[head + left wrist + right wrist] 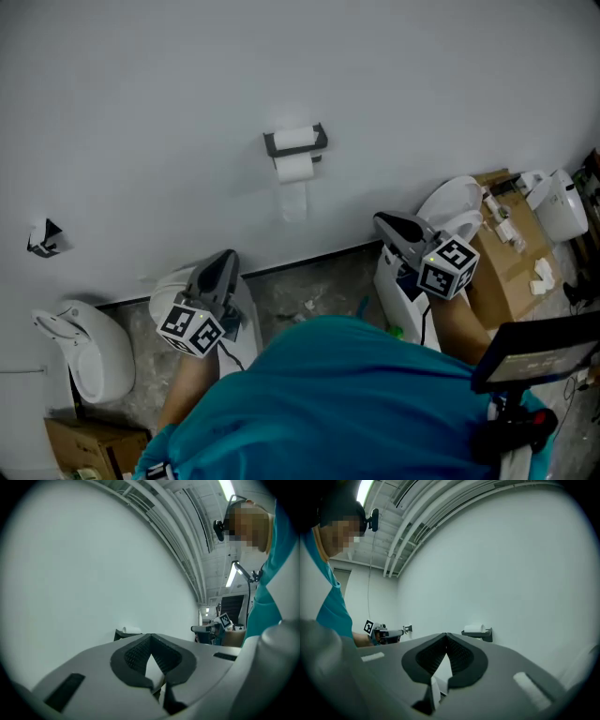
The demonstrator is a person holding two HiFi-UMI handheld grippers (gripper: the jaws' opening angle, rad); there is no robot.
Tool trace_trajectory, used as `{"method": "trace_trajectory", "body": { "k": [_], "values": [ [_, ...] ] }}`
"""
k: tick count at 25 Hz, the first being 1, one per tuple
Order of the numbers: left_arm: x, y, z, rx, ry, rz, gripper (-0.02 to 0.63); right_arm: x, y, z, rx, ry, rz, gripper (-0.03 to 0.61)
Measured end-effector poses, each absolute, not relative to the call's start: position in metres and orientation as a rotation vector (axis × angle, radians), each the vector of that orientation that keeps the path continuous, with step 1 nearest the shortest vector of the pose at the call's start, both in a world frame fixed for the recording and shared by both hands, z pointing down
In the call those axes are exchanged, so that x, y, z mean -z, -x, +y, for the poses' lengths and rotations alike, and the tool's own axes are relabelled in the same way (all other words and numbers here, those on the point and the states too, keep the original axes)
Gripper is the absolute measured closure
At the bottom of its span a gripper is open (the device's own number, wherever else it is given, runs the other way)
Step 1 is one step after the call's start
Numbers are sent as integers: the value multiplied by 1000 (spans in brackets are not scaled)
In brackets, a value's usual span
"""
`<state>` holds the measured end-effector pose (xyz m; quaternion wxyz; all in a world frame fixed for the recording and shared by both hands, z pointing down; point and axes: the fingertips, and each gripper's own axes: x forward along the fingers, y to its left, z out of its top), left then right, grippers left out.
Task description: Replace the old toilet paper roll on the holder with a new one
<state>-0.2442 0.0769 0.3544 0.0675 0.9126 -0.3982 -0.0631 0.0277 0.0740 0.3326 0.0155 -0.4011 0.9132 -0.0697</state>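
White roll [294, 139] on dark wall holder [322, 141], sheet hanging down; left gripper [225, 258] and right gripper [384, 222] fingers closed, empty.

The left gripper [228, 255] is held level, its jaws closed together so that the ribbed pads meet at the tips. The right gripper [379, 220] is likewise held level, with its jaws shut pad against pad. Both are pointed away from the body, well apart, one to each side of the teal-clad torso [347, 403]. Behind the left fingers a left marker cube [192, 328] is carried, then the left forearm [186, 382]; behind the right fingers, a right marker cube [448, 267] and the right forearm [457, 325].
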Motion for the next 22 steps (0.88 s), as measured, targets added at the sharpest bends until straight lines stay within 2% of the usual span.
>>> {"method": "trace_trajectory", "body": {
  "k": [9,22],
  "values": [
    [-372,289,13,180,-2700,-1180,606,-341,16,10,254,1272,2876,575],
    [-370,211,-59,172,-2599,-1410,606,-353,-52,-115,300,974,2975,575]
  ]
}}
